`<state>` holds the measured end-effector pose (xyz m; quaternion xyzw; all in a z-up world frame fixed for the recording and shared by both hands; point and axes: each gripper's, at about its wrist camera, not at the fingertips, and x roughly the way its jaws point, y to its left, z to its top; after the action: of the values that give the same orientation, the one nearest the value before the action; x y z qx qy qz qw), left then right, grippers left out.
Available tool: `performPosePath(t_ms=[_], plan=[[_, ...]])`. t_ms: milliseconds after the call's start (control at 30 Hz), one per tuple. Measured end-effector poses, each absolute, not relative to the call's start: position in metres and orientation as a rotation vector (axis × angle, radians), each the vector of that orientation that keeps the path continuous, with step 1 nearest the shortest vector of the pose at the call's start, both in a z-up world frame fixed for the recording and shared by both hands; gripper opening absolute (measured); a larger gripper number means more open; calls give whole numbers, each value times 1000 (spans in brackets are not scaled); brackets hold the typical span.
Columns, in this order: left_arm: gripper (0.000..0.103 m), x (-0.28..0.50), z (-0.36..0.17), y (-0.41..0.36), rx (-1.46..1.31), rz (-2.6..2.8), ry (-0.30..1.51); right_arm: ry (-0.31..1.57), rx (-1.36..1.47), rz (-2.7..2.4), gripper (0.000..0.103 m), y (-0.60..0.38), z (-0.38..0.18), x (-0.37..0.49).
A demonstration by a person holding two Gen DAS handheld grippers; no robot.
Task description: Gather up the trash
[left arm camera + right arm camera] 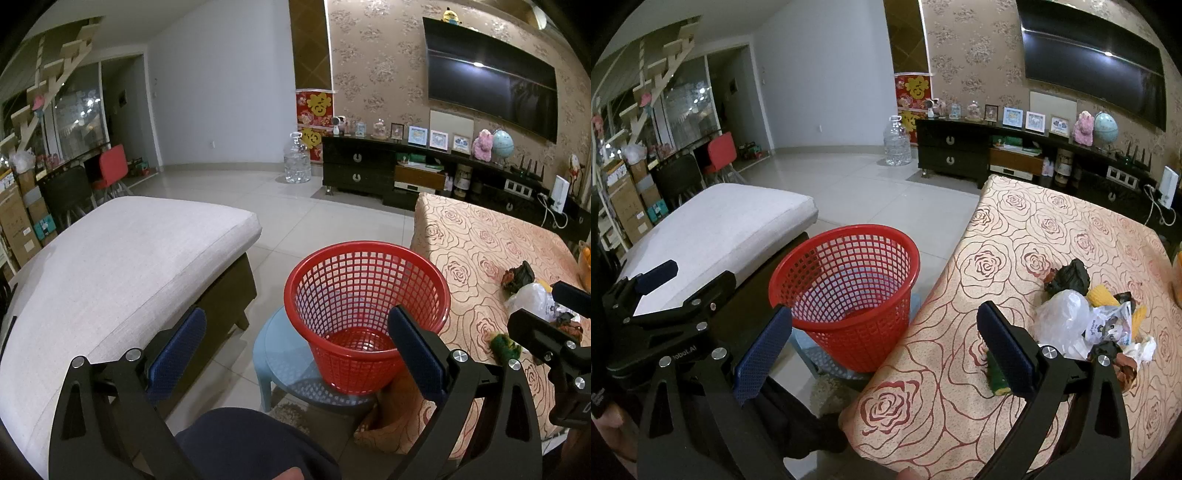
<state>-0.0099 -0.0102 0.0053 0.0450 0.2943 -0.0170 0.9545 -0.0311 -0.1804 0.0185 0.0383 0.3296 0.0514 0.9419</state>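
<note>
Your left gripper (295, 350) is spread wide and empty, the red basket (365, 295) on a blue stool (280, 354) at its 12 o'clock. Your right gripper (884, 347), also wide and empty, hangs over the table (1015, 236) edge; only its view shows the whole trash pile (1086, 314) at 2 o'clock.

Green scrap (997, 380): partly hidden behind the right gripper's blue pad (1004, 350), near the tablecloth's front edge.
Trash pile (1086, 317): its near part is covered by the right gripper's arm; in the left wrist view the right gripper (554, 332) hides much of it.
Orange thing (1177, 273): cut off at the picture's right edge, kind unclear.
Blue stool (280, 354): mostly hidden under the red basket (365, 295).
Framed pictures (417, 136) on the cabinet: too small to read.
Left gripper's handle (646, 314): cut off at the left edge.
</note>
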Motion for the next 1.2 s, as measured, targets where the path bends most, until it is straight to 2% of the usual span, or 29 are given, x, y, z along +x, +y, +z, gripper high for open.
performPosePath(t_ms=[600, 1200], plan=[[95, -10, -1, -19, 98, -48, 613, 665, 73, 98, 97, -190, 14, -34], [95, 7, -28, -68, 165, -169, 689, 708, 204, -158, 97, -330, -13, -49]])
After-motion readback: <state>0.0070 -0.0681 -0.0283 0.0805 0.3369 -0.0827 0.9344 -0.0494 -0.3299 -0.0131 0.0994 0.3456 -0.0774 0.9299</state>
